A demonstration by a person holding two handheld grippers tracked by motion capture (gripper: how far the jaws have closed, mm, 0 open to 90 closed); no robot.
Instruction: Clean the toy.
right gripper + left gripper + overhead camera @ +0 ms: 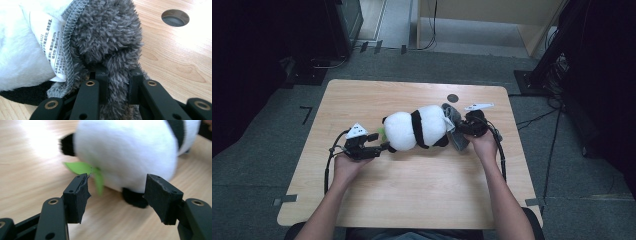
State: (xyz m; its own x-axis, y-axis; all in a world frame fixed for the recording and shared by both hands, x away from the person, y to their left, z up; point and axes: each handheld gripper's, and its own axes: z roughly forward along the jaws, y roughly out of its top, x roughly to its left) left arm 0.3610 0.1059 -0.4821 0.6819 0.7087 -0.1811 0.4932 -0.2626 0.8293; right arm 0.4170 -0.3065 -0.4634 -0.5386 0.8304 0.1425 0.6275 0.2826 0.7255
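A black-and-white panda plush (419, 128) lies on its side across the middle of the wooden table (412, 195). A grey fuzzy cloth (453, 125) wraps its right end. My right gripper (469, 127) is shut on that grey cloth (110, 45), next to the plush's white care label (51, 47). My left gripper (379, 142) is open, its jaws spread just short of the plush's white head (125, 152). A green felt leaf (85, 168) and a black foot (133, 198) sit right ahead of my left gripper (116, 195).
A round cable hole (453, 98) sits in the table near its far edge, also close by in the right gripper view (175, 17). Dark equipment stands and cables surround the table on the floor. Bare wood lies in front of the plush.
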